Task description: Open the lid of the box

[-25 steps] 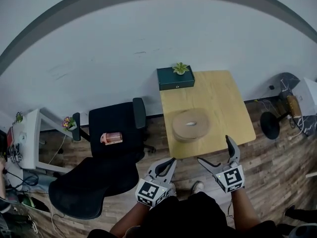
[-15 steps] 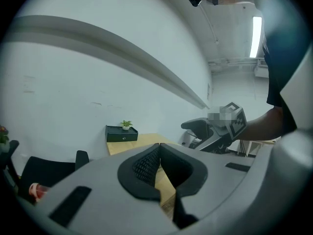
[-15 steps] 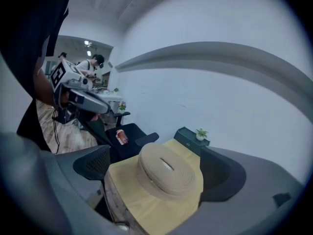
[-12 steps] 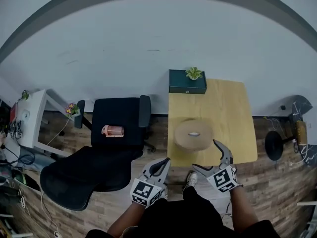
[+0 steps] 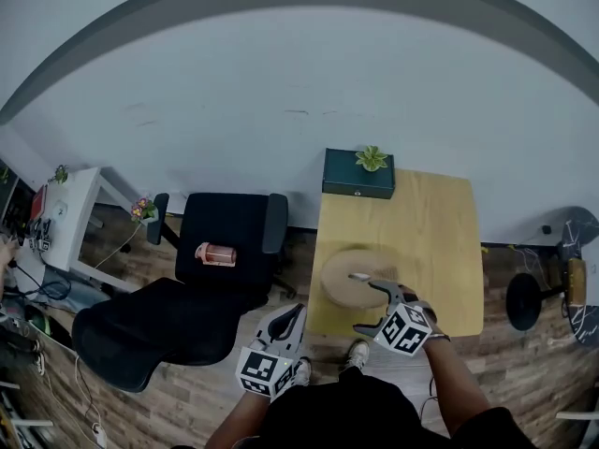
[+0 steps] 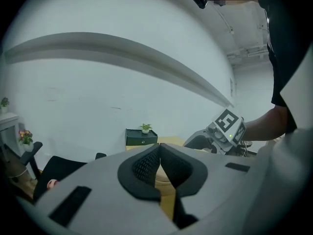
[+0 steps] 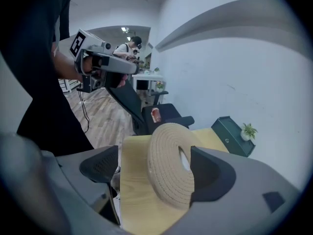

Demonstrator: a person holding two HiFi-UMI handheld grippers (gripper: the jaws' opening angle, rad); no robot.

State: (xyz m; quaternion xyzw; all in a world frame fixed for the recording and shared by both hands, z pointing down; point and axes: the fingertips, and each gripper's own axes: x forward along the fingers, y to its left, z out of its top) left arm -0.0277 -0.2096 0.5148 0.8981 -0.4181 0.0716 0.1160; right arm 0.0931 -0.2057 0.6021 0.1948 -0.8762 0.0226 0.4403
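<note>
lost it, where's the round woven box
The woven box sits near-left on the wooden table in the head view, between the closing right tongs.

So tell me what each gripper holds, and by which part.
Nothing is held yet. The right gripper is closing its jaws around the round woven box, pads not pressing. The left gripper is shut and empty.

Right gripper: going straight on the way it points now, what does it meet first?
The round woven box. It stands between the closing jaws of the right gripper, and the pads seem not to press on it yet, though depth is unclear.
</note>
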